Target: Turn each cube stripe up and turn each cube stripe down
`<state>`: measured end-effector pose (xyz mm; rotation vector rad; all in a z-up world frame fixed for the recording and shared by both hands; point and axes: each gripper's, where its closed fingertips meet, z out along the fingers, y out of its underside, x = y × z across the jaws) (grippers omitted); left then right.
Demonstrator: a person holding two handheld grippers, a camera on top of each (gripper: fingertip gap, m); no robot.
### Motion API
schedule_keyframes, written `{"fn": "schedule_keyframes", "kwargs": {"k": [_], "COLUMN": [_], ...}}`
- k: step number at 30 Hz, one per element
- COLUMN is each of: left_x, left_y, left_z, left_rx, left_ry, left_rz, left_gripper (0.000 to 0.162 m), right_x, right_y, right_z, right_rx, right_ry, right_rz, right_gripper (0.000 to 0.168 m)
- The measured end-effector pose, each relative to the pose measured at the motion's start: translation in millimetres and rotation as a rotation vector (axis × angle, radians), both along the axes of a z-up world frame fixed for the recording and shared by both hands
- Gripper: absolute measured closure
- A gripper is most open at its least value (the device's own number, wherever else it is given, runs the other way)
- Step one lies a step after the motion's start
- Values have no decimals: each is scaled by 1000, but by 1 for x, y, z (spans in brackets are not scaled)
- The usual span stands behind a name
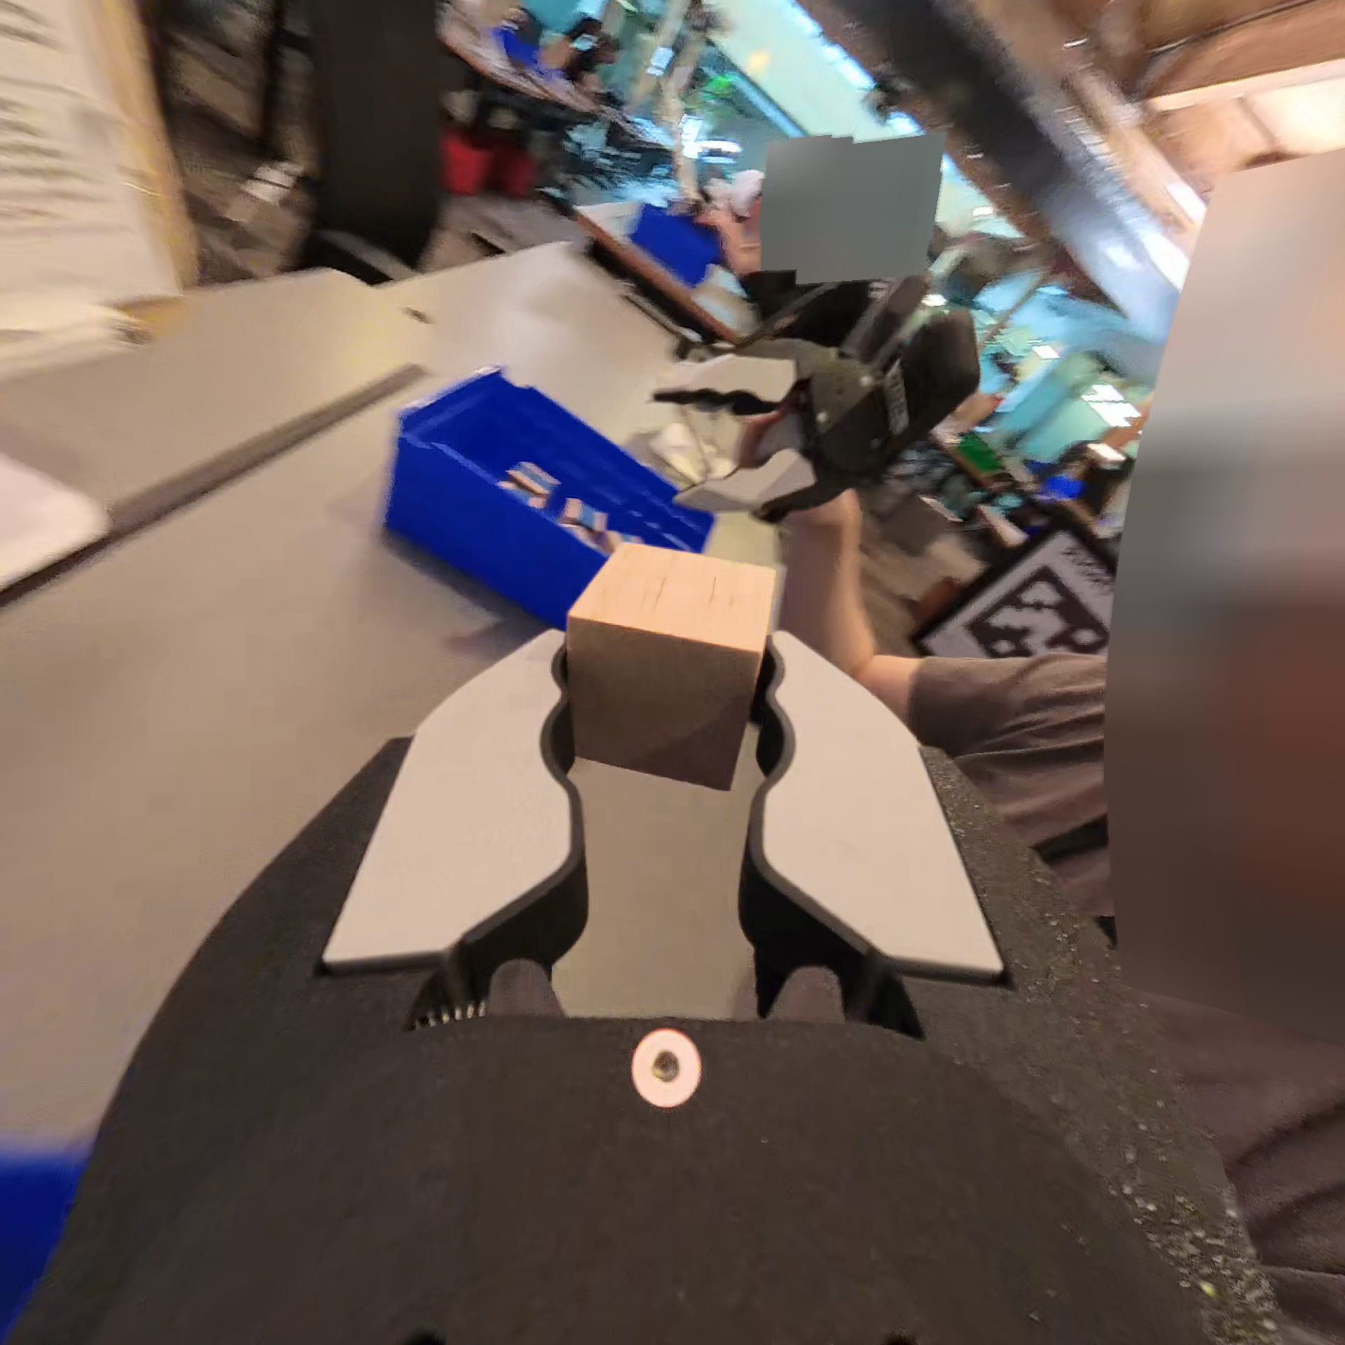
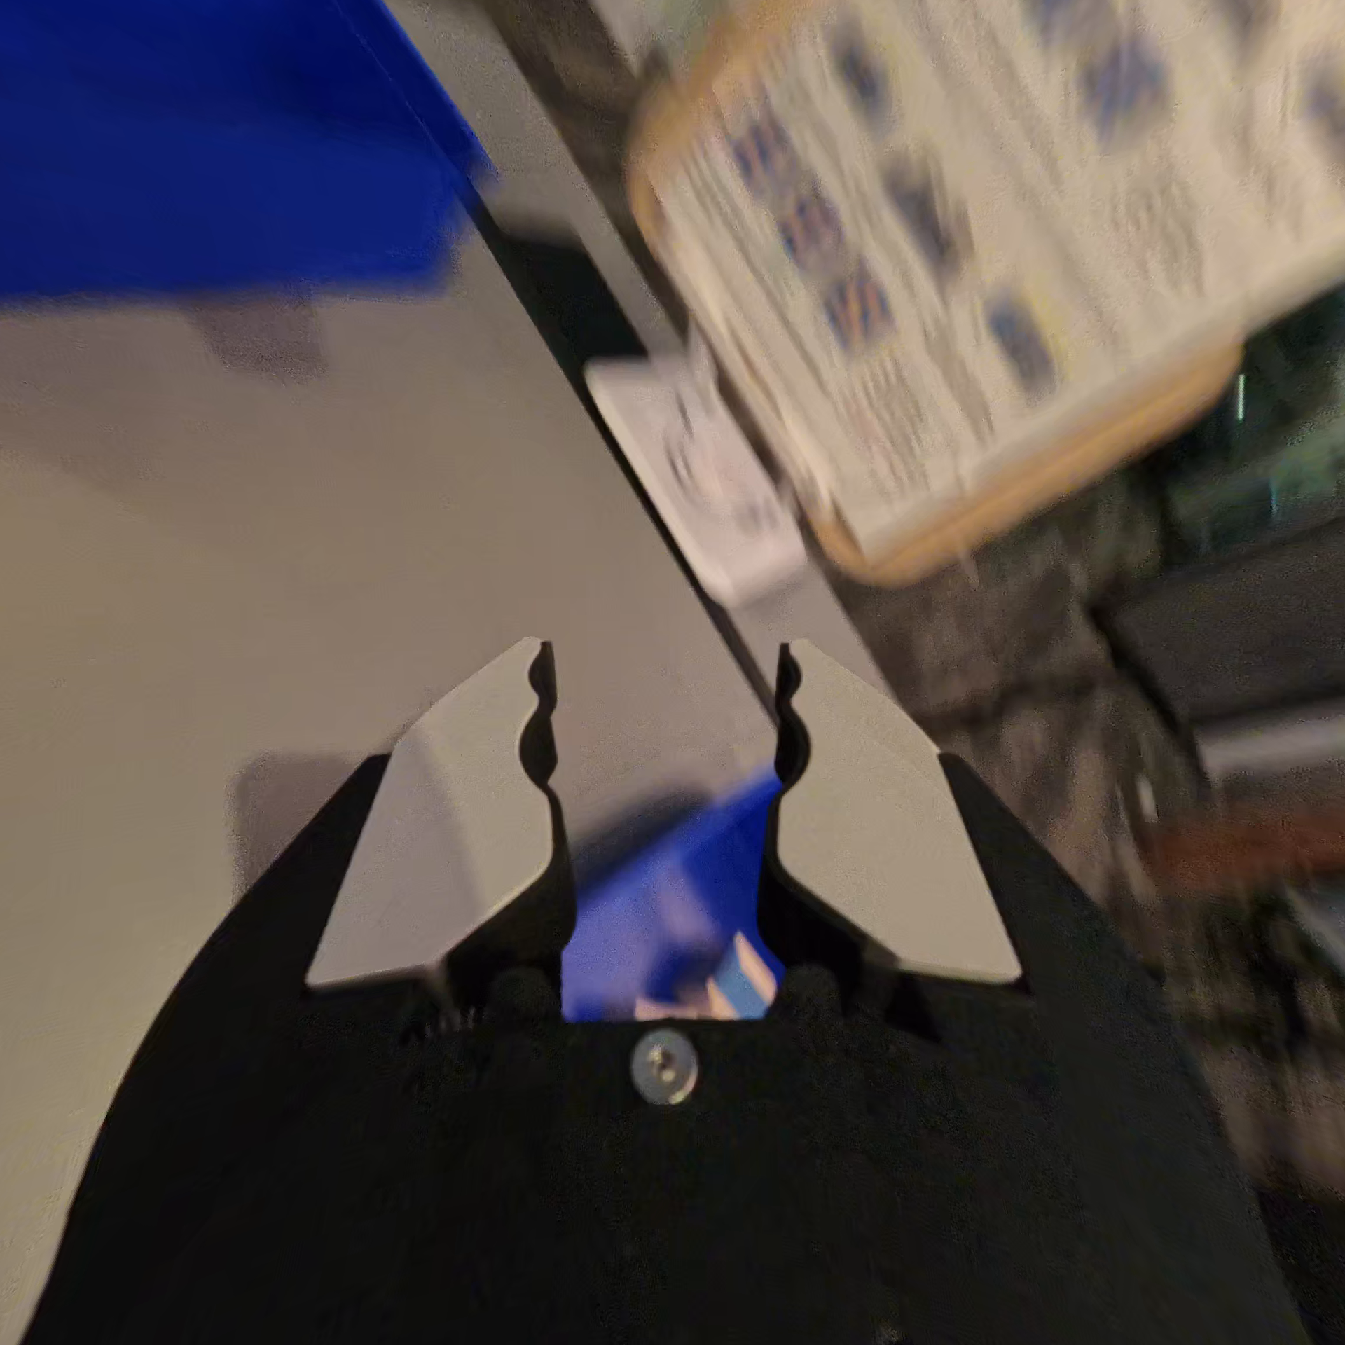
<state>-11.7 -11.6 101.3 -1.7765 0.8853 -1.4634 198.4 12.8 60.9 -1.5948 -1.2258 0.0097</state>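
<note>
The wide grey desk (image 1: 218, 691) carries a blue rectangular plastic bin (image 1: 466, 502) that sits ahead and to the left of the left gripper (image 1: 666, 659), and inside that bin lie several small wooden cubes with blue stripes (image 1: 560, 502), blurred but recognisable. A second patch of blue bin wall (image 2: 182, 131) fills the upper left of the right wrist view. The left gripper pinches a plain pale wooden cube (image 1: 669, 662) between its two grey fingertips, lifted clear of the desk; the cube sits right at the tips, its top face and shadowed near face both bare, so the stripe must be on a face hidden from this camera. The right gripper (image 1: 699, 451) hangs ahead and to the right of the left one, above the far end of the bin, its fingers spread with nothing between them. In its own view the right gripper (image 2: 666, 659) looks over the desk edge, with blue bin and striped cubes (image 2: 735, 975) glimpsed low between the fingers. The step in hand appears to be reorienting the held cube. To do it well, I would roll the wrist slowly until the stripe shows, keep the squeeze firm because the hold is only at the tips, and bring the cube down flat rather than on an edge. The empty right gripper could take a perpendicular pair of faces if a regrasp is needed.
</note>
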Motion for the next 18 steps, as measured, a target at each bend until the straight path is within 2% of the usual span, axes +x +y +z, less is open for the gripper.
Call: {"fn": "schedule_keyframes", "kwargs": {"k": [1, 3, 8, 11, 18], "left_x": [16, 45, 93, 105, 114], "left_y": [-6, -16, -44, -52, -58], "left_z": [-3, -11, -24, -31, -42], "left_rx": [-30, -86, -221, -256, -259], "left_ry": [-18, -39, -94, -93, -59], "left_rz": [-50, -133, -314, -358, -393], "left_gripper": [115, 115, 114, 114, 115], "right_x": [-30, -73, -116, -122, -124], "right_y": [-14, -36, -62, -67, -64], "right_z": [7, 13, 13, 9, -5], "right_rx": [61, 171, 387, 377, 275], "right_ry": [56, 129, 126, 126, 108], "right_rz": [128, 275, 354, 373, 395], "right_gripper": [105, 98, 94, 99, 123]}}
